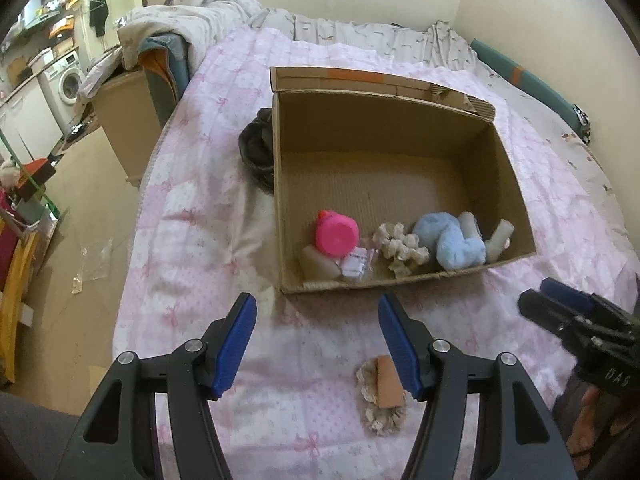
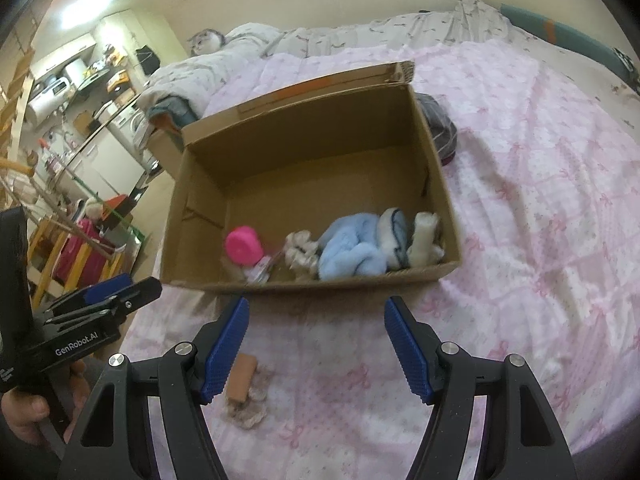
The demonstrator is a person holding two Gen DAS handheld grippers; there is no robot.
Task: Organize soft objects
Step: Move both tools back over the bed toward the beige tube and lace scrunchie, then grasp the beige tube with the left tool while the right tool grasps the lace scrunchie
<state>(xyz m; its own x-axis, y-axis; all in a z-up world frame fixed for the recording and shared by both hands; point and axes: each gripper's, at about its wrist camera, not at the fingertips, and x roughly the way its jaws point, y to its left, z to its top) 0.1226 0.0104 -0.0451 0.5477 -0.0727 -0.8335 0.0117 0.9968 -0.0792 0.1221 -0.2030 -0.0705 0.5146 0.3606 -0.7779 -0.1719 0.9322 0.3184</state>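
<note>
While the cardboard box (image 1: 400,128) on the pink quilt (image 1: 208,208) already holds a blue plush (image 1: 452,244), pink toy (image 1: 336,232) and cream scrunchie (image 1: 400,248), one lace item (image 1: 380,400) lies outside its near wall, beneath the released, empty left gripper (image 1: 318,344) and right gripper (image 2: 316,344).

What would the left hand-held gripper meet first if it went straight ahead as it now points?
Probably the pink bedspread just short of the cardboard box, then the box's near wall; depth is unclear. The left hand-held gripper is open.

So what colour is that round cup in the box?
Bright pink cup, clearest in the left wrist view.
</note>
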